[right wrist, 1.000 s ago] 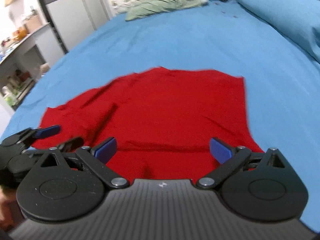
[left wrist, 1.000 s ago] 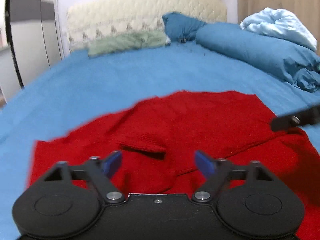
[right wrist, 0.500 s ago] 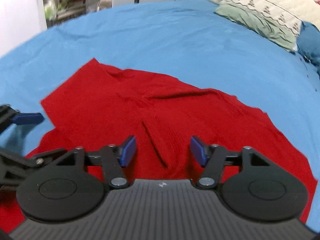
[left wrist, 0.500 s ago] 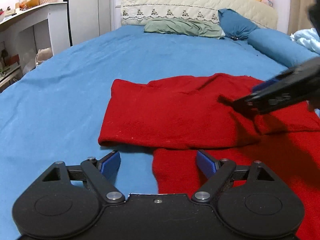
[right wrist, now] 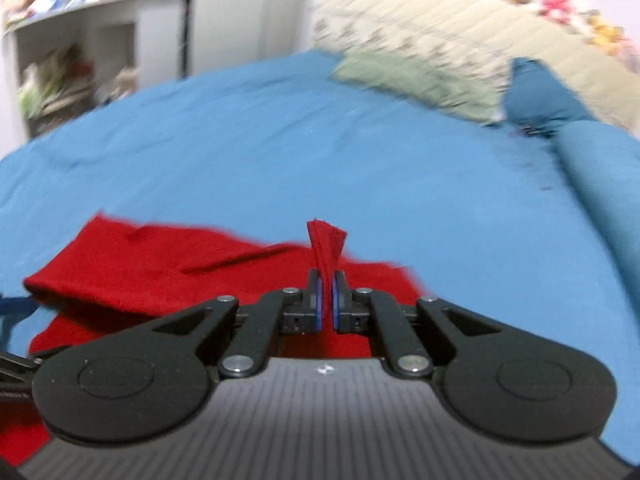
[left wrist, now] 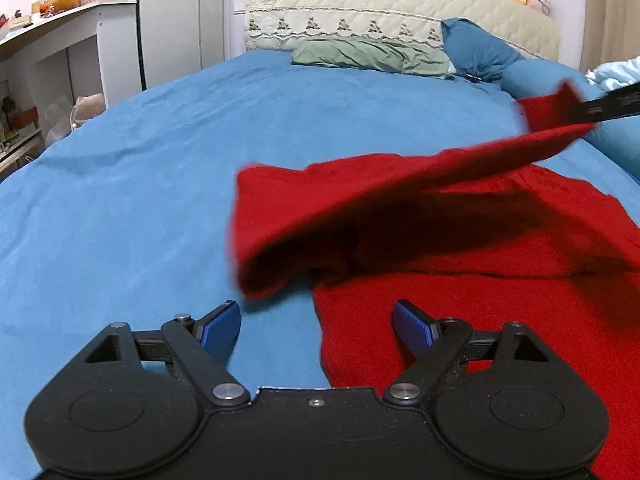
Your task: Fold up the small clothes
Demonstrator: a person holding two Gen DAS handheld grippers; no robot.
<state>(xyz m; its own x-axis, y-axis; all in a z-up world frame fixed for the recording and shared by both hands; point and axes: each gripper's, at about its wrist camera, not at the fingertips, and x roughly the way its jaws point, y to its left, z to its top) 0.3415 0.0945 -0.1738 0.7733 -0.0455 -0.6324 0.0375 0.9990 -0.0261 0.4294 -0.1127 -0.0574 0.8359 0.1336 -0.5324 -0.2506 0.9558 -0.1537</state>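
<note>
A red knit garment (left wrist: 460,248) lies on the blue bed sheet (left wrist: 132,184). My right gripper (right wrist: 327,300) is shut on a pinch of the red garment (right wrist: 326,240) and holds that part lifted off the bed. In the left wrist view the right gripper's fingers (left wrist: 608,106) show at the far right, pulling a red flap up and to the right. My left gripper (left wrist: 316,326) is open and empty, low over the garment's near left edge, one finger over the sheet, the other over red fabric.
A green pillow (left wrist: 372,54) and a blue pillow (left wrist: 476,50) lie at the quilted headboard (left wrist: 400,12). A rolled blue duvet (right wrist: 600,184) runs along the right. White shelves (left wrist: 60,60) stand left of the bed.
My right gripper has shut on the red garment and lifted a flap up toward the right. My left gripper has stayed open near the garment's left edge.
</note>
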